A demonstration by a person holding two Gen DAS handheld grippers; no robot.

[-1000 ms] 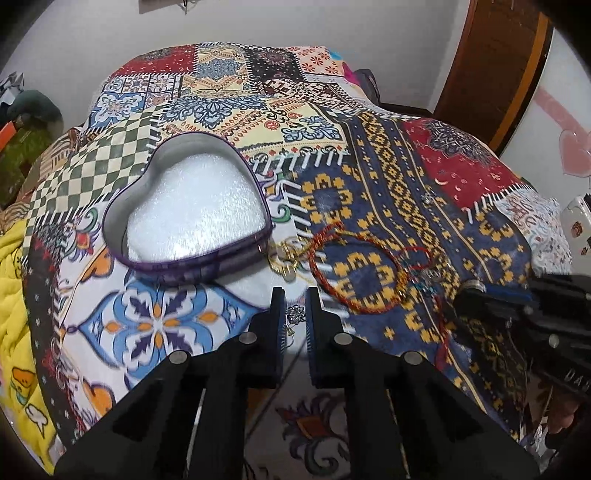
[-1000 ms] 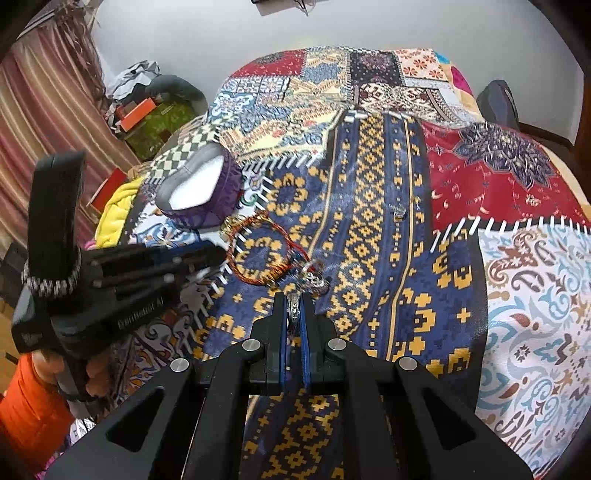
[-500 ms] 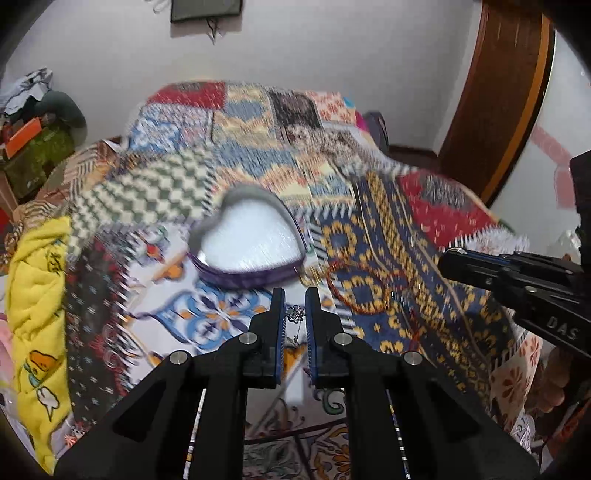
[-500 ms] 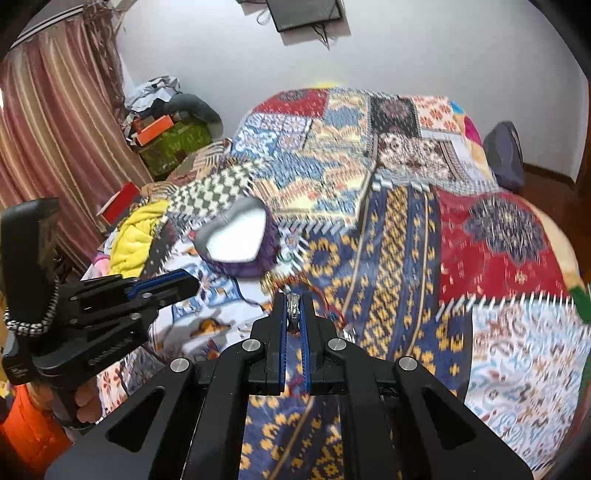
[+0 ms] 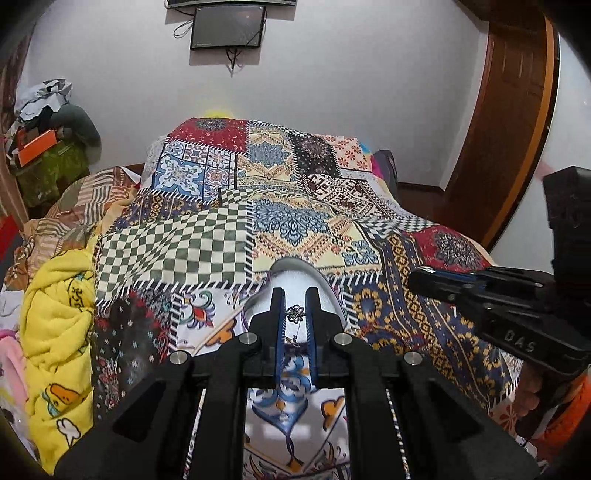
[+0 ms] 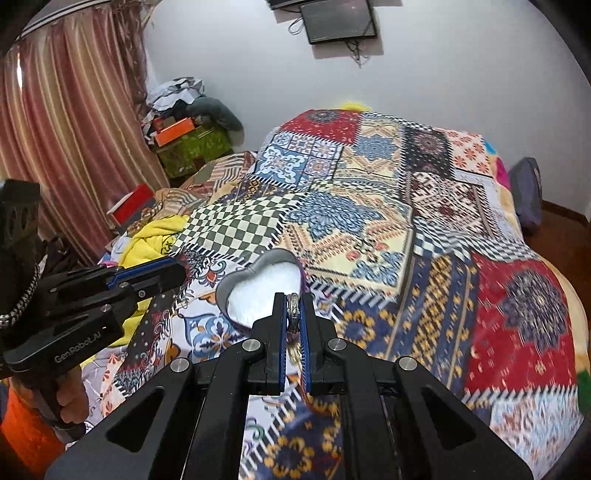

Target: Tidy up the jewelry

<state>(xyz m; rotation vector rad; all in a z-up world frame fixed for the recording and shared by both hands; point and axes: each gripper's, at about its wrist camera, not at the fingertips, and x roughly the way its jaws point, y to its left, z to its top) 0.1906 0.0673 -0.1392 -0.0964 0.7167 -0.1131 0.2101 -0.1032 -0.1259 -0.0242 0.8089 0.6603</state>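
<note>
A patchwork quilt (image 5: pixel 295 206) covers the bed. At its 9 o'clock side lies a yellow blanket (image 5: pixel 55 332). A dark screen (image 6: pixel 338 20) hangs on the white wall at 12 o'clock. Striped curtains (image 6: pixel 62 122) hang at 10 o'clock, a wooden door (image 5: pixel 509 122) at 2 o'clock.

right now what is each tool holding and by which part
The left tool pinches a small silver flower-shaped charm by its edges. The right tool clamps a silver ring flat across its band. Both hang above the heart-shaped box.
</note>
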